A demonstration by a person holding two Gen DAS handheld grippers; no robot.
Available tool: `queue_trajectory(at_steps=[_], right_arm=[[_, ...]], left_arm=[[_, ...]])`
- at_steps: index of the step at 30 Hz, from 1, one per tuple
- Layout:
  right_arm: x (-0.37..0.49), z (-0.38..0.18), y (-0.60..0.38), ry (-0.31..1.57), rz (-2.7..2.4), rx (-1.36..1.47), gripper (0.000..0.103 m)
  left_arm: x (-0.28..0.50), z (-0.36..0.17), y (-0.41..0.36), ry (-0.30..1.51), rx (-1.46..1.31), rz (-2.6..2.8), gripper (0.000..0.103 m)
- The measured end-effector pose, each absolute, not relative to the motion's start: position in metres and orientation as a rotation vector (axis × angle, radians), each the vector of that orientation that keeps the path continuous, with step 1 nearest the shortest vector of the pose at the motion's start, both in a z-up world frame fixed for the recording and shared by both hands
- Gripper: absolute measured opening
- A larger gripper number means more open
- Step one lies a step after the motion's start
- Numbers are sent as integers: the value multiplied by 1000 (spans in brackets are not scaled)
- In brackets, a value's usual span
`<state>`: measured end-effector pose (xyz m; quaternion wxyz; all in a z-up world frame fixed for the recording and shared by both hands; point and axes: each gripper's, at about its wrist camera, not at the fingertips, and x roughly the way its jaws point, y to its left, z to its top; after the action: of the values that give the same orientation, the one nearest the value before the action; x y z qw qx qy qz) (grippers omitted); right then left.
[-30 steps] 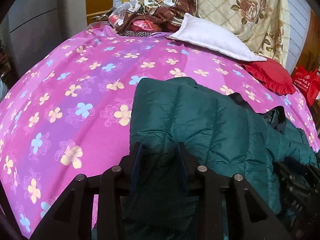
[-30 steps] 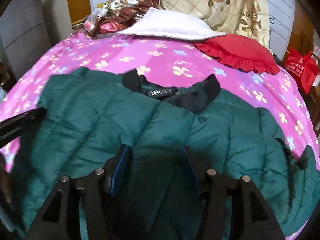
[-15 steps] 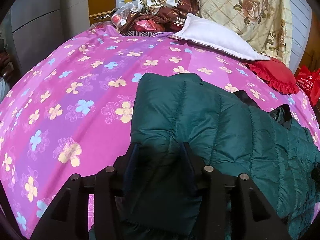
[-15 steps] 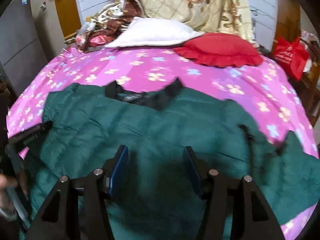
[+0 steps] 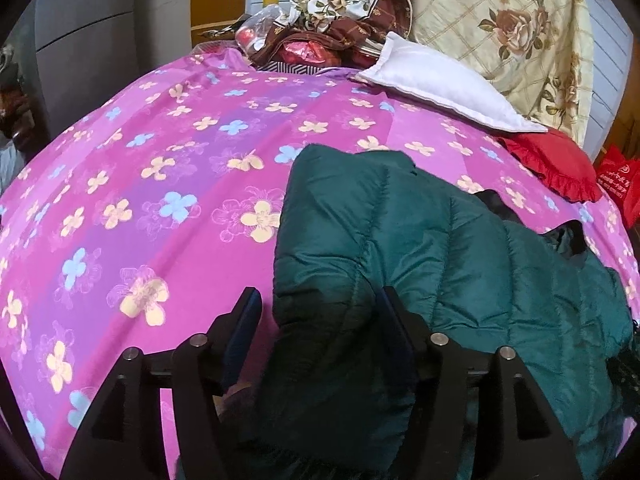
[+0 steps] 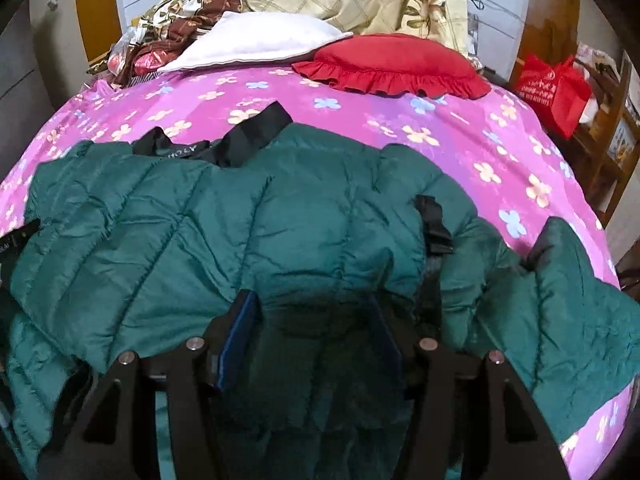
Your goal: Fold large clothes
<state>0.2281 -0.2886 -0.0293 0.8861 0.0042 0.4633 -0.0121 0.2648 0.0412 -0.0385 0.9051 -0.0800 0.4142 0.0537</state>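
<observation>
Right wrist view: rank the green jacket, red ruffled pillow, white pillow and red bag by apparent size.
1. green jacket, though nearness inflates it
2. red ruffled pillow
3. white pillow, partly hidden, so its place against the red pillow is unsure
4. red bag

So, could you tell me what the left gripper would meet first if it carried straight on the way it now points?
Most likely the green puffer jacket: its folded edge already lies between the opening fingers of the left gripper, which points down at the pink flowered bedspread. Depth is hard to judge.
</observation>
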Motion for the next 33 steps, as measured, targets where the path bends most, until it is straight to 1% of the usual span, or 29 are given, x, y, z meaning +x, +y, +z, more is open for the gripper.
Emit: queue_trajectory(at_steps=[6, 11, 15, 19, 29, 33], right_arm=[[199, 1, -290, 904, 0, 22, 61], [193, 5, -289, 885, -18, -2, 67], [201, -12, -293, 932, -51, 8, 67], [203, -28, -296, 940, -50, 8, 68], [207, -36, -294, 967, -43, -15, 71], [205, -37, -293, 947, -43, -15, 72]], left_arm=[[243, -8, 37, 798, -159, 77, 39], [235, 8, 20, 778, -164, 21, 39], [240, -2, 0, 812, -134, -2, 39], [246, -21, -14, 873, -103, -6, 39], [244, -32, -22, 859, -72, 16, 40], [246, -36, -24, 853, -59, 16, 44]])
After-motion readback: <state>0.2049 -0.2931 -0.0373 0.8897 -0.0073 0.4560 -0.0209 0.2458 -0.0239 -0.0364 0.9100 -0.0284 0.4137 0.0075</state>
